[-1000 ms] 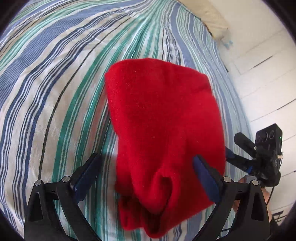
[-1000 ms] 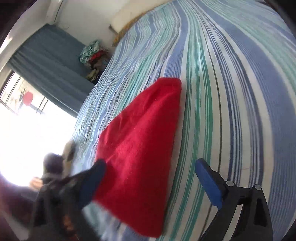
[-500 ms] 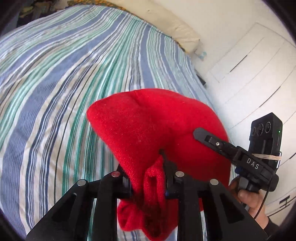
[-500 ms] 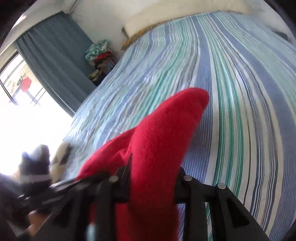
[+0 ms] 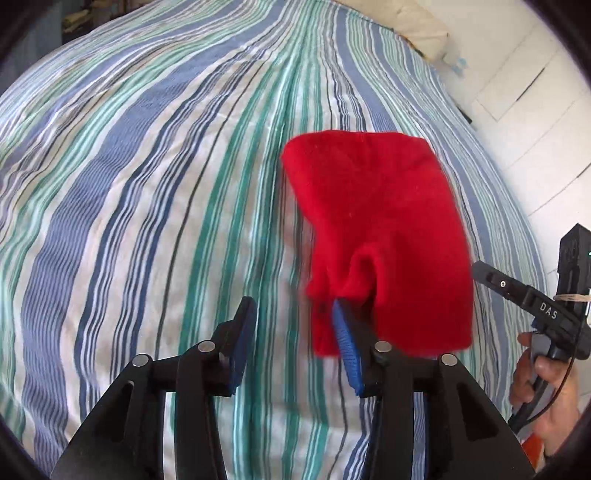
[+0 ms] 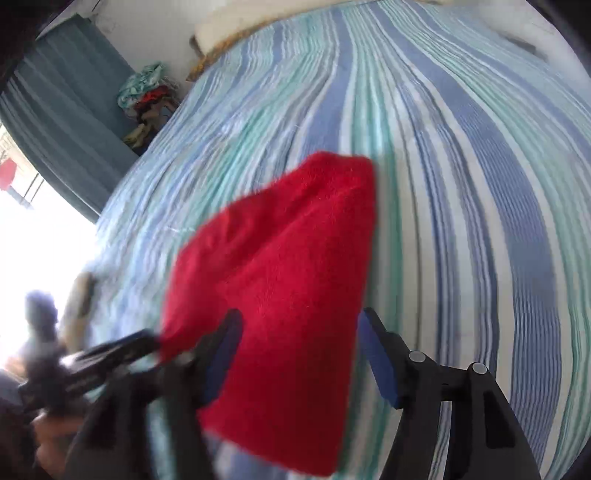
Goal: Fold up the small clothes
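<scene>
A red fleece garment, folded into a thick, soft-edged rectangle, lies right of centre on the striped bedsheet. Left gripper and right gripper both have jaws opening, pads off the cloth.

Striped bed cover in blue, green and white, pale pillow at the bed's far edge, teal curtain and heaped clothes beside the bed's far corner.

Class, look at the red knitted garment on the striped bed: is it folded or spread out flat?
Folded. The red knitted garment lies doubled into a compact shape on the striped bedsheet, with one bunched pleat at its near edge.
</scene>
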`<state>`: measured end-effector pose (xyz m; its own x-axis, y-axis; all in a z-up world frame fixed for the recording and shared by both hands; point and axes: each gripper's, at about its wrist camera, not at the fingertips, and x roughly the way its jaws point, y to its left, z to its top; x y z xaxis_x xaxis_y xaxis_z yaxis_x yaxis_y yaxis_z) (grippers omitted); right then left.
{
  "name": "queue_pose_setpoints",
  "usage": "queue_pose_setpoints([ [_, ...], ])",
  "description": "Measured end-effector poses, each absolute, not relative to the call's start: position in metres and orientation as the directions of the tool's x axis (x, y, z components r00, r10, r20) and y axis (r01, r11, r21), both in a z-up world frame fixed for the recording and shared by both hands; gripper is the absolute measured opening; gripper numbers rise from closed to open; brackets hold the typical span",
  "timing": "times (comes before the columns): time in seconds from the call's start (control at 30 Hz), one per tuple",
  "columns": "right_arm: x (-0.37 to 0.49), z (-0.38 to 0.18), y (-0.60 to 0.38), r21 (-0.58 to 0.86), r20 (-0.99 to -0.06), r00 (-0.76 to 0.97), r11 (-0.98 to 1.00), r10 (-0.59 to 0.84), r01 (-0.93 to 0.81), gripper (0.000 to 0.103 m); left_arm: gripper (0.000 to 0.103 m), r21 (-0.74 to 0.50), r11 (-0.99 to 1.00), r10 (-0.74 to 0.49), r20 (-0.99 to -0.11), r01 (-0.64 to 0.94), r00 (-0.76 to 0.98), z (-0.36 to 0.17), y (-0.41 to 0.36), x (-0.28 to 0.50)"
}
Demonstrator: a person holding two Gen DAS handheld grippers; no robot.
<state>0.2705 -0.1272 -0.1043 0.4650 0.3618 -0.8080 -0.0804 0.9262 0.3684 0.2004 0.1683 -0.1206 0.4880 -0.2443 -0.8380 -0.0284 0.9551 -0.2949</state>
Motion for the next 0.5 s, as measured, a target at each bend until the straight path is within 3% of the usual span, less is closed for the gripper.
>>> queue_pose_setpoints([
  [0.03,0.257,-0.108,-0.136,0.355,-0.809,0.473,0.932,0.348,-0.078,0.065,0.076,-0.267,0.963,-0.216,-0.83,-0.025,0.514,-0.116,0.168,0.18],
  [0.1,0.224,-0.105,-0.149,0.337,-0.805,0.492,0.938,0.331,-0.081,0.072,0.093,-0.149,0.989,-0.106,-0.807,-0.027,0.58,-0.103,0.156,0.141],
  [0.2,0.179,-0.089,-0.154,0.279,-0.816,0.499,0.955,0.292,-0.102,0.079,0.095,0.042,0.998,0.064,-0.789,-0.05,0.611,-0.09,0.129,0.101],
  [0.3,0.139,-0.068,-0.143,0.224,-0.837,0.484,0.967,0.256,-0.124,0.089,0.099,0.14,0.983,0.181,-0.803,-0.116,0.568,-0.078,0.108,0.082],
  [0.5,0.061,-0.022,-0.109,0.129,-0.863,0.459,0.969,0.213,-0.209,0.094,0.099,0.156,0.98,0.2,-0.805,-0.126,0.558,-0.036,0.091,0.042],
])
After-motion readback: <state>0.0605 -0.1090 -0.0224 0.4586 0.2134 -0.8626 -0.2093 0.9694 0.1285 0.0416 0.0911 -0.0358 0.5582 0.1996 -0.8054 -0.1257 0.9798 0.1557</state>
